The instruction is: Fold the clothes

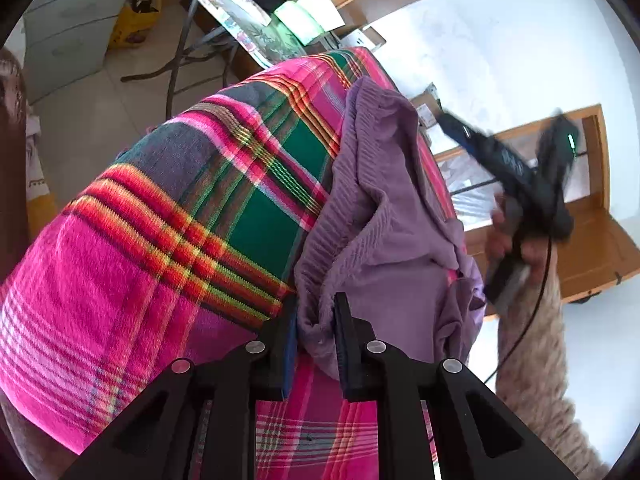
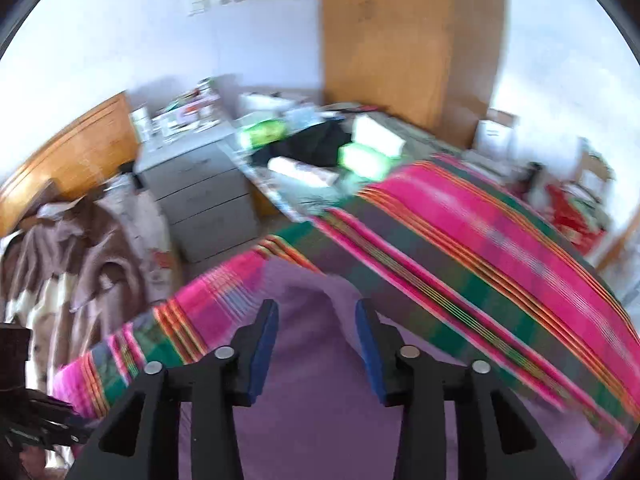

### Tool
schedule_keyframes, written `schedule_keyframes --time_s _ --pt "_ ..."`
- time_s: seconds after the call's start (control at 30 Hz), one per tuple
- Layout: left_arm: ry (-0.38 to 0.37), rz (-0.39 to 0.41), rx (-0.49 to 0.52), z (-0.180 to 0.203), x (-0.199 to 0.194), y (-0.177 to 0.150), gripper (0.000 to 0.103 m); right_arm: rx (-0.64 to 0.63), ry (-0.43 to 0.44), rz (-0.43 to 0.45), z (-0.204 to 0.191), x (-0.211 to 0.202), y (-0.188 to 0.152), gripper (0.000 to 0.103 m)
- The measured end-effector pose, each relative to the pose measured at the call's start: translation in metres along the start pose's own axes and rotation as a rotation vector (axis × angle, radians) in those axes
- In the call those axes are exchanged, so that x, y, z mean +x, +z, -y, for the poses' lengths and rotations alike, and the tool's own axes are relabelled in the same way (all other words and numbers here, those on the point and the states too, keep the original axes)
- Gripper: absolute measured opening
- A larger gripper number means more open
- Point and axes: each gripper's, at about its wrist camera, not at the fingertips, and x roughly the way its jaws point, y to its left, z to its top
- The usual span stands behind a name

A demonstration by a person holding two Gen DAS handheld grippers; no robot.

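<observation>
My left claw (image 1: 316, 344) pinches the purple sweater (image 1: 384, 208) edge, bunched on the plaid blanket (image 1: 160, 208) (bed). My right claw (image 2: 316, 344) released, hovering above purple fabric, blurred.

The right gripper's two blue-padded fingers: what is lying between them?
In the right wrist view, the right gripper stands open, and only the purple garment shows in the gap, lying on the plaid blanket.

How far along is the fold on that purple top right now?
Done: nothing is visibly folded; the purple top lies bunched on the plaid blanket. In hand: the left gripper pinches its edge, while the right gripper is open above the fabric. Left: spreading and every fold.
</observation>
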Motion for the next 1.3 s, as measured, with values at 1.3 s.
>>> schedule_keyframes --time_s 1.3 --pt "0.006 0.030 0.031 -0.007 -0.016 0.009 0.010 0.145 -0.042 -0.097 0.008 0.111 0.041 0.006"
